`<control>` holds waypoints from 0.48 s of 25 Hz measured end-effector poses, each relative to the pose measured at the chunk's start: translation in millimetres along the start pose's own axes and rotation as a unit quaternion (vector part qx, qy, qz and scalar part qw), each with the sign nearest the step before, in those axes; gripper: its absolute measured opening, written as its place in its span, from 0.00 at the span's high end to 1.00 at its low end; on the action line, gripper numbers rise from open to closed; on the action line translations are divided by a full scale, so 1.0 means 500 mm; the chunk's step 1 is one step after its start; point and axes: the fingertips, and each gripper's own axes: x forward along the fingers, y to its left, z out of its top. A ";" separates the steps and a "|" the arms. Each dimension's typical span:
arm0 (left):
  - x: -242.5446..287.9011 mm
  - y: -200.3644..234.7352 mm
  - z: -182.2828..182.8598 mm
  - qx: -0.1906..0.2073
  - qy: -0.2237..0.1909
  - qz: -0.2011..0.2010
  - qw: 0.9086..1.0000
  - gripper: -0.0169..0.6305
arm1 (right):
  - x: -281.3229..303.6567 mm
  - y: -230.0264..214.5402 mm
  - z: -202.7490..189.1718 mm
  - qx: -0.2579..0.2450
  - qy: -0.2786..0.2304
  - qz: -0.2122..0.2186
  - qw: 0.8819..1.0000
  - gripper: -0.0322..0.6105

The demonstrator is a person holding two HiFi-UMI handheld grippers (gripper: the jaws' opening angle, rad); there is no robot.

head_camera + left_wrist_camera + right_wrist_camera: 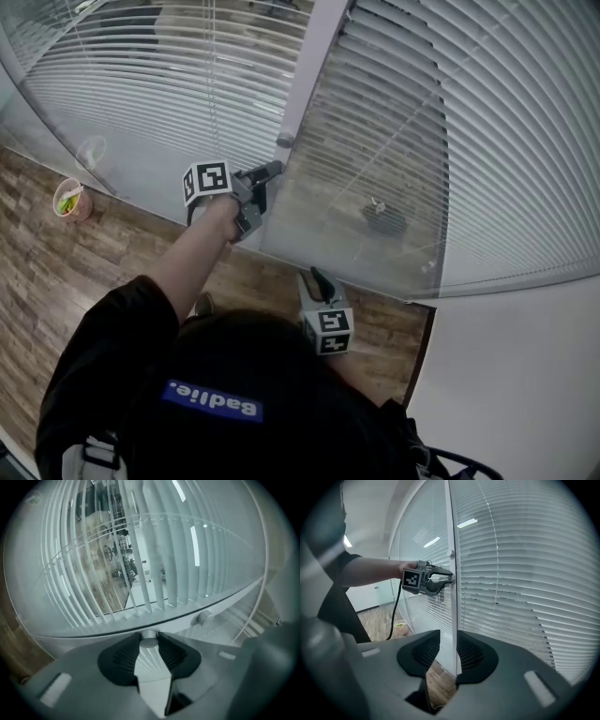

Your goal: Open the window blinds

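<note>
White slatted blinds (450,141) hang behind glass on both sides of a white post (309,66). My left gripper (265,187) reaches out level to that post. In the left gripper view its black pads (176,654) are shut on a small round white knob (149,641), with the slats (154,564) close ahead and partly tilted, so a room shows through. A second knob (205,617) sits on the post beside it. My right gripper (317,278) hangs lower and nearer to me, and in its own view it (447,656) is open with nothing gripped.
A paper cup (70,200) with green contents stands on the wood floor (56,272) by the glass at left. A white wall (525,375) closes the right side. A black cable (396,616) hangs from the left arm.
</note>
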 end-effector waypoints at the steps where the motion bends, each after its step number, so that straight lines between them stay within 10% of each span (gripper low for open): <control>1: 0.001 -0.002 0.000 0.010 0.007 0.008 1.000 0.78 | 0.000 -0.002 0.001 0.001 0.000 -0.001 1.000 0.77; 12: 0.008 -0.004 -0.006 0.161 0.091 0.112 0.976 0.78 | 0.010 0.002 0.010 0.003 -0.009 -0.003 1.000 0.79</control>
